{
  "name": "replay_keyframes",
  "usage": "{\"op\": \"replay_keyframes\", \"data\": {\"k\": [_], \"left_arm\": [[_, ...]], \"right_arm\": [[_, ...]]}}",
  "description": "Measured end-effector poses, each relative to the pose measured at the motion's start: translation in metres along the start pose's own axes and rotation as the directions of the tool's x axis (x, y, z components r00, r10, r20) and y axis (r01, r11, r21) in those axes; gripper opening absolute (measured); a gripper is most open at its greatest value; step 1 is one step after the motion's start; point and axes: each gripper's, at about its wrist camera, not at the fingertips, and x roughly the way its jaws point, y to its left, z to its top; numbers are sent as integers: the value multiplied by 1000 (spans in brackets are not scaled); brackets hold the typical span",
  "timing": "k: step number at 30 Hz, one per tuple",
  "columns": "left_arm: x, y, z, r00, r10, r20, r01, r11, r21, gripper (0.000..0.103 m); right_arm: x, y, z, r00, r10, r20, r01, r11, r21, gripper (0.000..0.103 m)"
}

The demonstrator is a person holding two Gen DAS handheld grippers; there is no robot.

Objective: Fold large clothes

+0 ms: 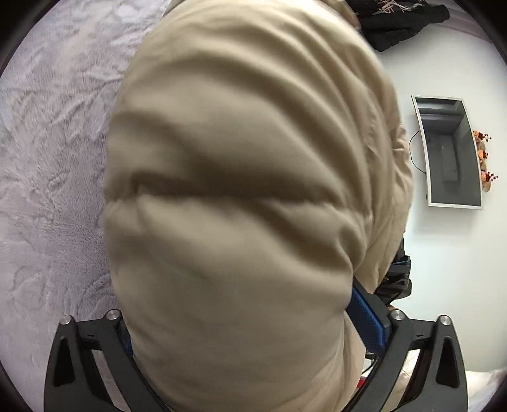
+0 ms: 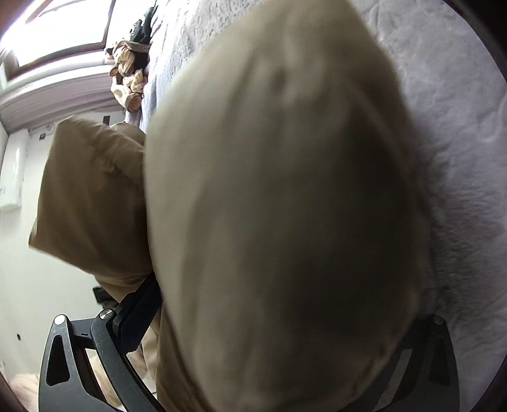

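A puffy beige jacket (image 1: pixel 240 177) fills most of the left wrist view and bulges up between the fingers of my left gripper (image 1: pixel 244 304). Only the blue pad of its right finger (image 1: pixel 367 317) shows beside the cloth, so the grip looks shut on the padded fabric. Blurred and very close in the right wrist view, the same jacket (image 2: pixel 285 196) covers my right gripper (image 2: pixel 282 301), which is shut on it. Its black left finger (image 2: pixel 139 307) shows; the right one is hidden. A darker tan part of the jacket (image 2: pixel 92 196) hangs to the left.
A pale lilac plush bed cover (image 1: pixel 47 158) lies under the jacket and reaches the right side (image 2: pixel 459 142). A black garment (image 1: pixel 402 22) and a heap of striped clothes (image 2: pixel 126 82) lie at the bed's far edge. A screen (image 1: pixel 450 152) hangs on the white wall.
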Motion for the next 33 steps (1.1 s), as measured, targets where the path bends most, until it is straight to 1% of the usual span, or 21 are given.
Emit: {"op": "replay_keyframes", "data": {"k": [2,3,4,6,7,11,15,18,21,23,26,27,29,31,33], "left_arm": [[-5,-9,-2,1000,9,17,-9,1000,18,93],[-8,-14,-4,1000,10,26,-11,999,32,92],[-11,-18,-5,999,9,30,-10,999,49,92],[-15,-29,-8,999,11,39,-15,996,85,92],[-18,-35,-8,999,11,44,-15,995,102,92],[-37,-48,-13,997,-12,72,3,991,133,92],[-70,-46,-17,995,-29,97,13,987,161,92],[-94,-37,-17,993,-30,113,10,985,172,92],[-127,-16,-10,992,-23,128,0,985,175,92],[-150,1,-7,991,-17,131,-6,985,173,92],[-198,31,16,992,-3,129,-18,986,166,92],[-212,39,29,992,1,130,-23,986,165,92],[-237,61,40,991,16,134,-38,986,162,92],[-260,85,53,990,28,140,-48,988,146,92],[-275,106,63,989,39,144,-58,990,129,92]], "right_arm": [[0,2,-2,1000,6,5,-6,1000,13,94],[-3,2,-4,1000,19,8,-19,1000,18,81],[-6,2,-7,999,37,15,-38,999,24,74],[-12,7,-13,998,55,28,-55,998,18,67],[-15,12,-17,997,67,35,-68,998,6,66],[-23,34,-29,994,93,63,-91,995,-34,66],[-29,55,-39,988,125,88,-120,991,-60,66],[-21,83,-43,987,127,94,-118,988,-96,66],[-4,106,-45,987,130,94,-119,986,-117,66],[18,125,-45,987,135,92,-123,984,-127,66],[51,149,-47,986,136,92,-123,983,-138,66],[66,159,-48,986,137,92,-123,982,-142,66],[93,175,-49,985,144,93,-130,981,-142,66],[122,189,-48,985,151,88,-138,980,-142,66],[145,197,-46,985,155,81,-143,980,-139,66]]}}
